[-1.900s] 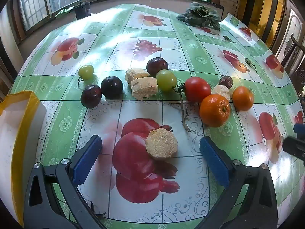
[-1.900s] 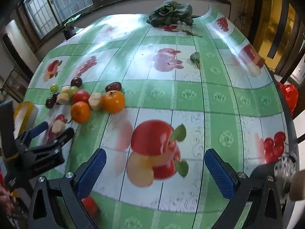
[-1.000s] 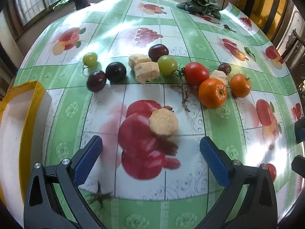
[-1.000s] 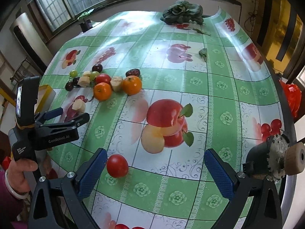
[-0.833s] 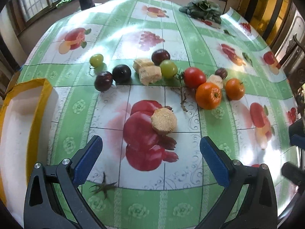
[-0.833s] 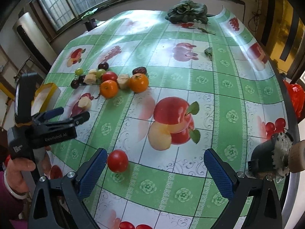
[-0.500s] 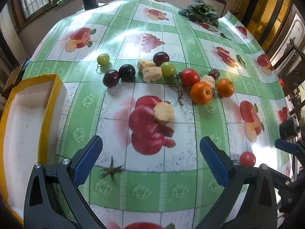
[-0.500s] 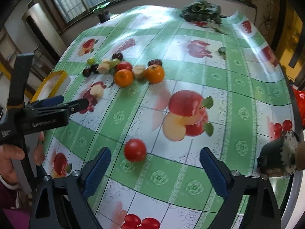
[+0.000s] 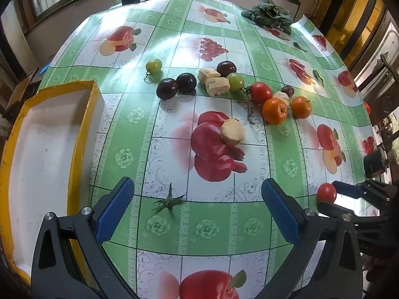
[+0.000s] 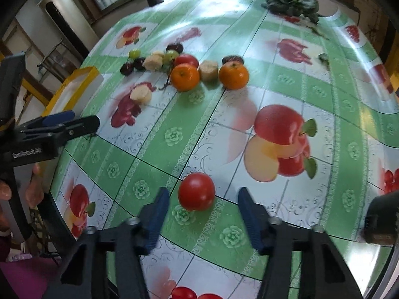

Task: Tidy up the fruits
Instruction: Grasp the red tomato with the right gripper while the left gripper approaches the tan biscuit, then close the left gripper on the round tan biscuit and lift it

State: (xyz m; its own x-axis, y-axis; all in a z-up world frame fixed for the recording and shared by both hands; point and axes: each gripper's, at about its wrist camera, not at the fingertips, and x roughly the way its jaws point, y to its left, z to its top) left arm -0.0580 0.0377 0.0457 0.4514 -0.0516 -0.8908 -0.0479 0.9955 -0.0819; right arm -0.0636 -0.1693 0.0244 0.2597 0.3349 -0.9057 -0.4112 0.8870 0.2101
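Observation:
A loose red tomato (image 10: 196, 191) lies on the green fruit-print tablecloth, apart from the other fruit. My right gripper (image 10: 203, 208) straddles it with jaws closing, and a gap still shows at each pad. The left wrist view shows that tomato (image 9: 326, 192) at the far right, inside the right gripper (image 9: 329, 197). My left gripper (image 9: 197, 183) hangs open over bare cloth, holding nothing. Beyond it lie a banana slice (image 9: 233, 132), two oranges (image 9: 274, 111), a second tomato (image 9: 260, 92), dark plums (image 9: 167, 88) and green fruits (image 9: 153, 65). A yellow-rimmed white tray (image 9: 82, 124) stands at the left.
A green tomato calyx (image 9: 169, 201) lies between the left gripper's fingers. Leafy greens (image 9: 270, 15) sit at the table's far edge. In the right wrist view a hand (image 10: 35, 189) holds the left gripper (image 10: 79, 120) by the table's near-left edge. A dark round device (image 10: 381, 221) is at right.
The right gripper came down over the loose tomato and its jaws narrowed around it. The left gripper drew back and up, so more of the tray and table shows.

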